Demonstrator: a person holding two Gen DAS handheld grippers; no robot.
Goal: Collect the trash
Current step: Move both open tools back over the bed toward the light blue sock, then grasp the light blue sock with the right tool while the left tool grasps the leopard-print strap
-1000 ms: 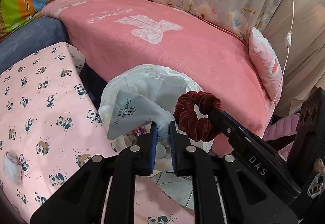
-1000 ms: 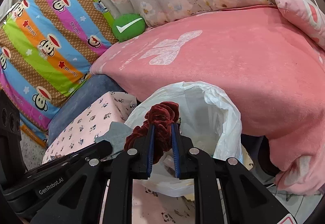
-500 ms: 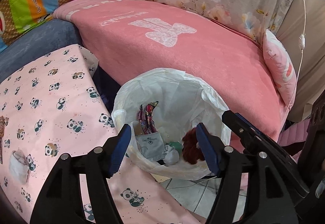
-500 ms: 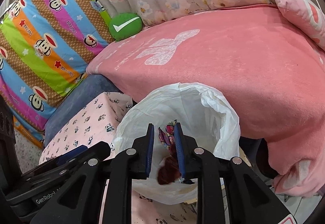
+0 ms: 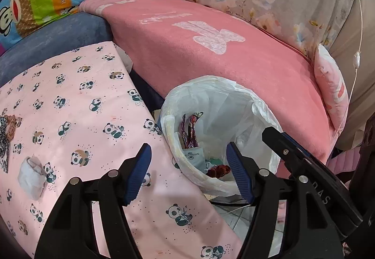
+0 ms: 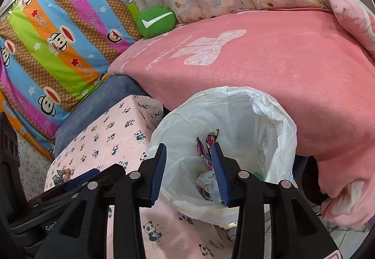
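A bin lined with a white plastic bag (image 5: 236,104) (image 6: 276,127) stands between the panda-print table and the pink sofa. Inside lie a grey packet (image 5: 195,158), a colourful wrapper (image 5: 191,126) (image 6: 206,146) and a dark red scrunchie (image 5: 219,170). My left gripper (image 5: 188,167) is open and empty above the bin's near rim. My right gripper (image 6: 188,168) is open and empty over the bin mouth. A crumpled white tissue (image 5: 31,175) and a patterned scrunchie (image 5: 7,128) (image 6: 62,173) lie on the table.
The table with the pink panda cloth (image 5: 70,106) (image 6: 112,134) is at the left. A pink blanketed sofa (image 5: 211,52) lies behind the bin, with a green cushion (image 6: 155,22) and a striped monkey-print cushion (image 6: 54,36). Tiled floor (image 5: 234,216) shows below the bin.
Both grippers opened. The grey packet and the dark red scrunchie dropped into the bin. The left gripper swung left, bringing more of the table into view.
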